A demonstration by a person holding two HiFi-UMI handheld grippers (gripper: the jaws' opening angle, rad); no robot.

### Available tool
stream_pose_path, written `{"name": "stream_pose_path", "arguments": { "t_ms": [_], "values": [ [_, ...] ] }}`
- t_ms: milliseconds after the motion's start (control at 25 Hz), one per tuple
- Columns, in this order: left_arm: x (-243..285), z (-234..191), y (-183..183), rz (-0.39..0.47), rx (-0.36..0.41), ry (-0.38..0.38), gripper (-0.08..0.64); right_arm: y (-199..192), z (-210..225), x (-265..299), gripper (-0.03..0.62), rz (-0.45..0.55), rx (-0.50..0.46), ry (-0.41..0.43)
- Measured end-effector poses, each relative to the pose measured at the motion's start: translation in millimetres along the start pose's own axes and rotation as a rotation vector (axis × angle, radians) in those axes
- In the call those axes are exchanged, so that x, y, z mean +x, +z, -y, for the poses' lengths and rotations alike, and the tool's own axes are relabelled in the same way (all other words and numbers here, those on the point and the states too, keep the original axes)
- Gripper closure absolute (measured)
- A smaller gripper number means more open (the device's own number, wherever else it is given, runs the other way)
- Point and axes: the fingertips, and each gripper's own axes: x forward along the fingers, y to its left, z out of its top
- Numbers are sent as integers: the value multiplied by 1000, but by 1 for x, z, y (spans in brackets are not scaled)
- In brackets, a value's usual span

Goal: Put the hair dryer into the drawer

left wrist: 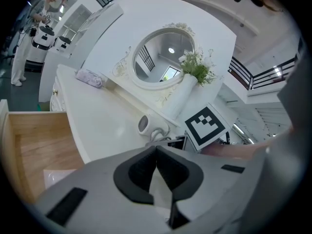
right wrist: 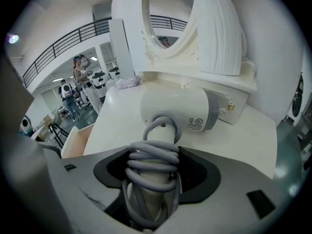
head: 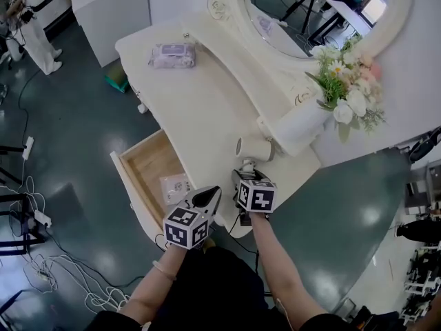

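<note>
The white hair dryer [head: 256, 147] lies on the cream dressing table [head: 200, 102], its barrel pointing toward the mirror. In the right gripper view its handle, wound with grey cord [right wrist: 152, 161], stands between the jaws of my right gripper [right wrist: 153, 174], and both pads press against the cord. My right gripper [head: 248, 167] sits at the table's front edge. The wooden drawer [head: 148, 167] is pulled out to the left of it. My left gripper [head: 209, 196] hovers beside the drawer, shut with nothing between its fingertips. The left gripper view shows the dryer [left wrist: 145, 125] and the drawer [left wrist: 34, 140].
A flat white packet [head: 175, 187] lies inside the drawer. A pack of wipes [head: 172, 55] rests at the table's far end. A white vase [head: 303, 126] with flowers [head: 348, 88] stands just behind the dryer, under the oval mirror [head: 310, 12]. A person [head: 31, 26] stands far left.
</note>
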Motion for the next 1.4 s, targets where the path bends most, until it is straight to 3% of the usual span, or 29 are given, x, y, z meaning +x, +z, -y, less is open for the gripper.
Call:
{"name": "stream_pose_path", "arguments": {
  "t_ms": [240,640,1040,1400],
  "values": [
    [-10,5,-1,18,6,30,546,0,-1,-4,301,7,9,33],
    [-18,9,1,57,15,91,546,-6,-14,-19,301,36,-119,88],
    [-39,29,-11,98,29,137,546,-28,-12,-46,301,41,-130,135],
    [-64,41,-32,156,-6,203,546,-29,-36,-69,301,70,-147,214]
  ]
}}
